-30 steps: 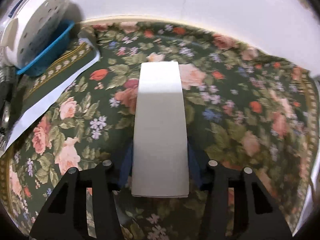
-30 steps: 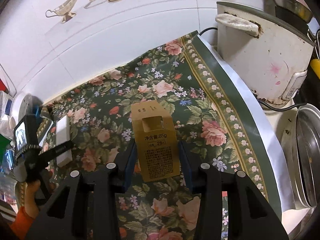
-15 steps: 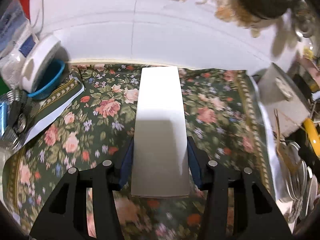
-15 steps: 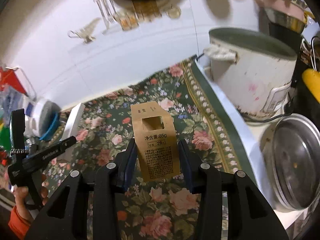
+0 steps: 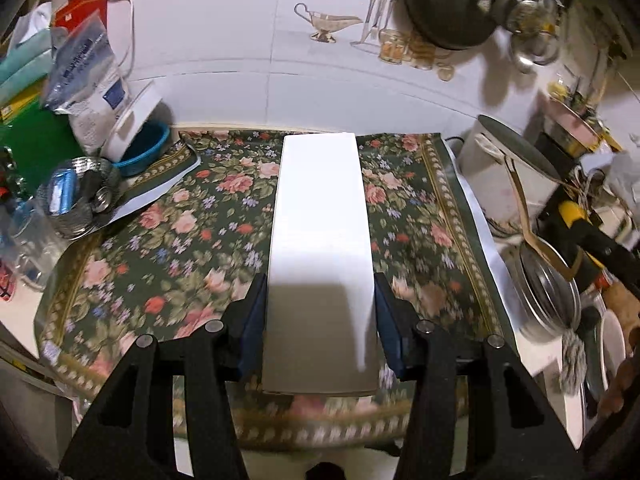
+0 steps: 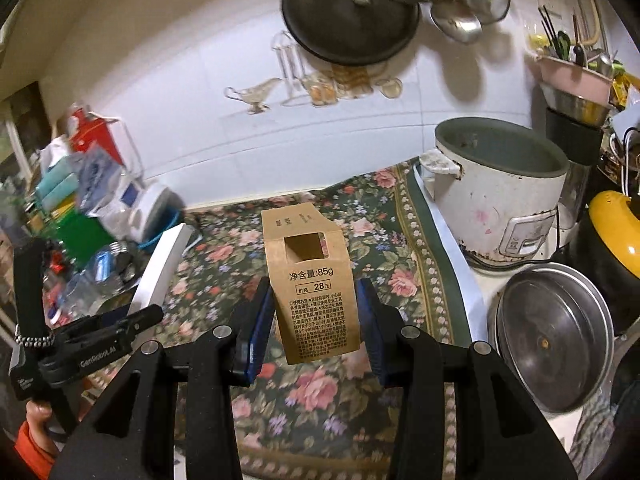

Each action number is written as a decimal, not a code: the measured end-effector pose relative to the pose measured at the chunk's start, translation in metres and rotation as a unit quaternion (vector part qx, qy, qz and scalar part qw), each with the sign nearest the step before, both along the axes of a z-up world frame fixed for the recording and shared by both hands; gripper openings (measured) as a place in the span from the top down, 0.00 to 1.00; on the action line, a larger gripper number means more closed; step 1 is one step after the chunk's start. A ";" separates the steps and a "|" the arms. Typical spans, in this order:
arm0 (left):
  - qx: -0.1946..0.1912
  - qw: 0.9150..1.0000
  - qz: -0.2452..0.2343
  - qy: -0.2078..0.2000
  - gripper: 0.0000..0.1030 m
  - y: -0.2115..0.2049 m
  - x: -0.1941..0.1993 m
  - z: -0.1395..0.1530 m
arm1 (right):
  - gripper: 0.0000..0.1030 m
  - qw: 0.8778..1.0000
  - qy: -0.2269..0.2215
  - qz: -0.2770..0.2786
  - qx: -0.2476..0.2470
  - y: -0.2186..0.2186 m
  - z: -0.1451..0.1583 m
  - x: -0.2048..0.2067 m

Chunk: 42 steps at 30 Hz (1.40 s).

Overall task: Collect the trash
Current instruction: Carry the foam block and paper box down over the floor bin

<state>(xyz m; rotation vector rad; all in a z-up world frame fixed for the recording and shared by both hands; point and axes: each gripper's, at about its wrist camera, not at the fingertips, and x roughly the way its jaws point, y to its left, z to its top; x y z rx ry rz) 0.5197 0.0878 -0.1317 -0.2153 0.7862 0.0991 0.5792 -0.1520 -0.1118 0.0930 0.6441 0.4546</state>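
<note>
A long white box (image 5: 320, 248) is clamped between the blue pads of my left gripper (image 5: 320, 320) and hangs above the floral tablecloth (image 5: 200, 248). In the right wrist view my right gripper (image 6: 316, 316) is shut on a brown paper carton (image 6: 314, 284) with a square cut-out and printed text, also lifted off the cloth. The left gripper (image 6: 132, 320) shows at the left of that view, held by a hand in an orange sleeve, the white box (image 6: 160, 268) sticking up and forward from it.
A white rice cooker (image 6: 504, 200) stands at the cloth's right edge, with a steel pot lid (image 6: 552, 336) and a yellow appliance (image 6: 616, 232) beside it. Bags, a blue basin (image 5: 148, 148) and a metal bowl (image 5: 80, 196) crowd the left. A dark pan (image 6: 348, 12) and utensils hang on the tiled wall.
Both grippers have risen and pulled back from the cloth, each keeping its box. More of the wall, the hanging pan and the counter clutter has come into view.
</note>
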 end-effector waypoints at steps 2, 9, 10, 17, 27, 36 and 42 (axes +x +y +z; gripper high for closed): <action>0.005 1.000 -0.006 -0.002 0.52 -0.001 -0.019 0.002 | 0.63 1.000 -0.004 0.001 0.002 0.002 0.002 -0.015; 0.003 0.999 -0.047 -0.019 0.52 0.014 -0.096 -0.001 | 0.63 1.000 -0.006 -0.019 0.007 0.019 0.000 -0.079; 0.005 0.998 -0.052 -0.020 0.52 0.016 -0.104 -0.002 | 0.63 1.000 -0.006 -0.023 0.007 0.023 -0.001 -0.089; -0.001 0.996 -0.082 -0.020 0.52 0.039 -0.199 -0.014 | 0.63 0.998 -0.005 -0.060 0.008 0.057 -0.016 -0.173; -0.026 0.995 -0.090 0.023 0.52 0.053 -0.276 -0.043 | 0.63 0.996 0.035 -0.079 0.004 0.088 -0.041 -0.258; -0.058 0.992 -0.070 0.089 0.52 0.035 -0.282 -0.134 | 0.63 0.991 0.100 -0.083 -0.027 0.079 -0.101 -0.278; -0.065 0.988 -0.040 0.132 0.52 0.011 -0.267 -0.230 | 0.63 0.987 0.138 -0.075 -0.040 0.061 -0.171 -0.272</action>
